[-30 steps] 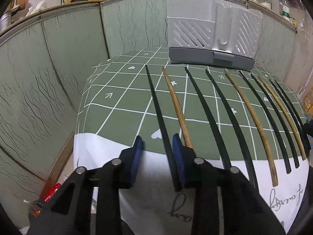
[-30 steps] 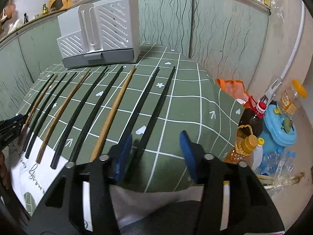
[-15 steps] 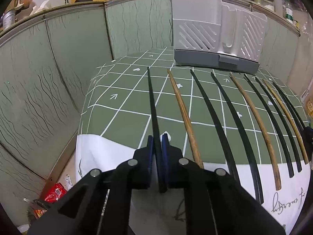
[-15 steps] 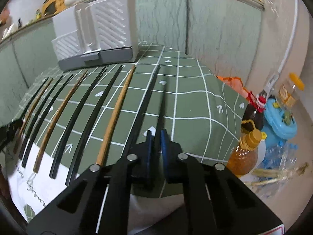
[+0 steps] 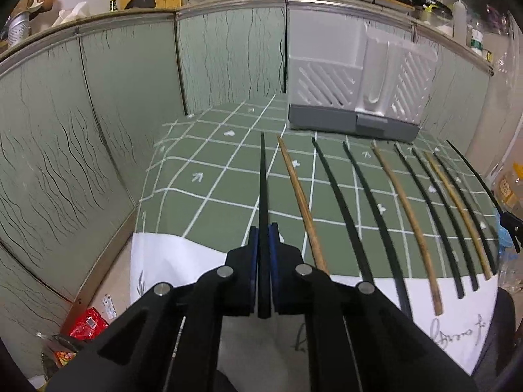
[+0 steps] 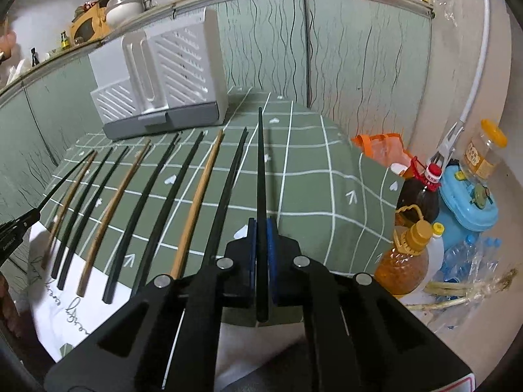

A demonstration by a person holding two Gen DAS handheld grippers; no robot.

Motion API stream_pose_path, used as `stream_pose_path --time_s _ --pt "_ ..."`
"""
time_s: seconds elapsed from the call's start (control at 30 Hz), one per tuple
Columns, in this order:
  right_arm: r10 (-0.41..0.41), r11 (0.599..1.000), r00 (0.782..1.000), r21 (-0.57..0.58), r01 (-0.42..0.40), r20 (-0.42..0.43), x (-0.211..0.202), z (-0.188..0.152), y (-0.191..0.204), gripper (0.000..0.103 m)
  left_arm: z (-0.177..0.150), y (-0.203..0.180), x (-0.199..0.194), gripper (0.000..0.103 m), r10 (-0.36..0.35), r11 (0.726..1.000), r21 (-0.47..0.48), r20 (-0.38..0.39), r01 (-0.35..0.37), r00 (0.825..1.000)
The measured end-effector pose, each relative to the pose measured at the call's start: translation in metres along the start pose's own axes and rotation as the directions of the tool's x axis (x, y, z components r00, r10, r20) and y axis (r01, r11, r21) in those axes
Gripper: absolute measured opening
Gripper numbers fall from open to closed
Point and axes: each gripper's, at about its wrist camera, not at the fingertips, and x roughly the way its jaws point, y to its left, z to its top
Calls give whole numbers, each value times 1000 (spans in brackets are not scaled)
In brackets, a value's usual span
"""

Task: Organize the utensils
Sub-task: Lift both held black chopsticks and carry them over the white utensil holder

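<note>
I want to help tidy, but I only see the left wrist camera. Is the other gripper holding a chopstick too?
Observer: Yes. The right gripper is shut on a black chopstick, the last one at that end of the row.
Operator: What's past the table on that side?
Observer: An amber oil bottle stands there, lower than the tabletop.
Operator: Anything else?
Observer: A blue container sits just behind the bottle.

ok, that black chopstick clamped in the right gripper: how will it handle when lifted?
Probably stiff: the black chopstick runs straight out of the right gripper. Gripped near one end, it could pivot. The finish looks smooth, so it may slip between the blue pads.
</note>
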Motion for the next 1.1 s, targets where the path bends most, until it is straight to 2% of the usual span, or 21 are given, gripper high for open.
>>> stream_pose_path --time_s 0.4,0.63,1.1 --pt "16 1000 1000 -7 -16 26 -27 14 -11 6 27 10 -44 8 -30 999 -11 89 31 996" --pt "31 999 997 -17 -30 71 -46 34 -12 6 46 18 -65 8 -44 999 -23 128 47 991" --pt "72 996 989 -56 -65 127 -75 83 -18 6 85 43 -88 8 -122 992 -7 150 125 981"
